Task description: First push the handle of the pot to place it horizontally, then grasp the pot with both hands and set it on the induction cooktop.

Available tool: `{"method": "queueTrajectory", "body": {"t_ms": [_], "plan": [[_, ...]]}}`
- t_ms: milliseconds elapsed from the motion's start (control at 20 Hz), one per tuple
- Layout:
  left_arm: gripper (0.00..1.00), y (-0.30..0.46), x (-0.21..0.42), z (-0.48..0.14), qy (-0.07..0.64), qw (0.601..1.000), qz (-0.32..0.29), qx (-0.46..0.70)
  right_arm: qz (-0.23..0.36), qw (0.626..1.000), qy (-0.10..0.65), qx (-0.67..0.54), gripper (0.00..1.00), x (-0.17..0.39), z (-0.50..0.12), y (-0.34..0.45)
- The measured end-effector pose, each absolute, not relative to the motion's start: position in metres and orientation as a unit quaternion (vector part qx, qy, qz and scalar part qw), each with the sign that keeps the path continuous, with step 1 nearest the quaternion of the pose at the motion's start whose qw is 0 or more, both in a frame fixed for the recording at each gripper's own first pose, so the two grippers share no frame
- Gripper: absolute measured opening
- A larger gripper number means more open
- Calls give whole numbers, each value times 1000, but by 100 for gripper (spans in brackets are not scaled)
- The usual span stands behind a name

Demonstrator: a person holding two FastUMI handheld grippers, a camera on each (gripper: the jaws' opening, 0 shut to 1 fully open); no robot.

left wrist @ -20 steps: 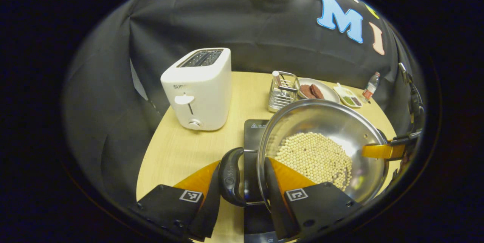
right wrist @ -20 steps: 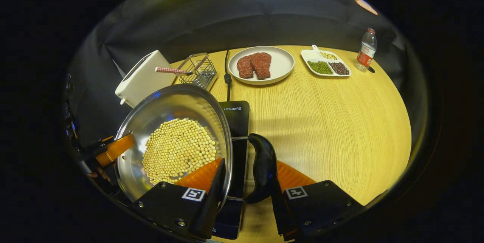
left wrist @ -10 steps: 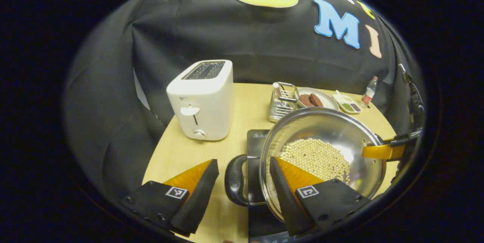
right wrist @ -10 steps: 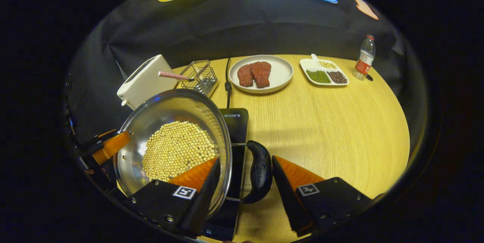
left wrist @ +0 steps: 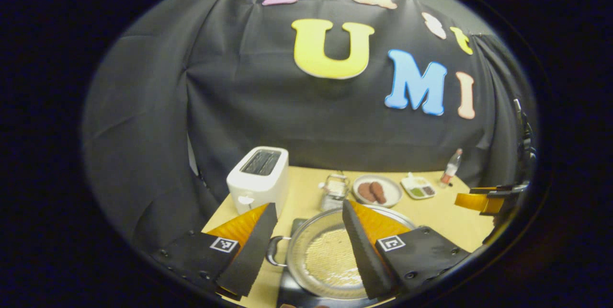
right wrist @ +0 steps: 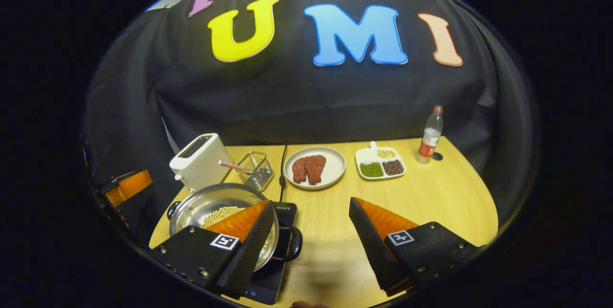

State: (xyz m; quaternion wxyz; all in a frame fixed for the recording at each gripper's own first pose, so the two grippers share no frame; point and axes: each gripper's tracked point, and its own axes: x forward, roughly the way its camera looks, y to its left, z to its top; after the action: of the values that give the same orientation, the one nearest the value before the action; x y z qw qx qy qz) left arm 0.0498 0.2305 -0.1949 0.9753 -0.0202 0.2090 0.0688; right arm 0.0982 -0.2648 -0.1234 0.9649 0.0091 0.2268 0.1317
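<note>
The steel pot, with pale beans covering its bottom, rests on the black induction cooktop. One black side handle points left. My left gripper hovers open above and behind the pot, holding nothing. In the right gripper view the pot sits at lower left on the cooktop, its near handle free. My right gripper is open and raised, apart from the pot. The left gripper shows at the far left edge, and the right gripper at the right edge of the left gripper view.
A white toaster and a wire basket stand behind the pot. Farther right on the wooden table are a plate of meat, a divided dish and a bottle. A cord runs back from the cooktop.
Both grippers went from shut on the pot's side handles to open, then rose and pulled back. The pot came down and now rests on the cooktop.
</note>
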Motion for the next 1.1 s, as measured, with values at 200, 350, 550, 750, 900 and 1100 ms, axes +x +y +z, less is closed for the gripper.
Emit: {"method": "queueTrajectory", "body": {"t_ms": [200,350,550,750,900,1100], "plan": [[92,159,65,-120,132,990,42,-31,125,981,143,27,96,71,-37,-309],[89,110,64,-69,94,995,24,-37,103,990,86,36,96,53,27,-352],[95,65,50,-10,45,998,14,-35,66,997,33,34,96,16,95,-422],[95,42,38,18,23,999,-12,-37,39,999,4,37,96,-18,158,-480],[99,36,31,26,19,999,-20,-39,26,999,-1,36,96,-40,172,-510],[96,32,24,26,25,999,-25,-38,22,999,-2,30,96,-58,193,-529]]}}
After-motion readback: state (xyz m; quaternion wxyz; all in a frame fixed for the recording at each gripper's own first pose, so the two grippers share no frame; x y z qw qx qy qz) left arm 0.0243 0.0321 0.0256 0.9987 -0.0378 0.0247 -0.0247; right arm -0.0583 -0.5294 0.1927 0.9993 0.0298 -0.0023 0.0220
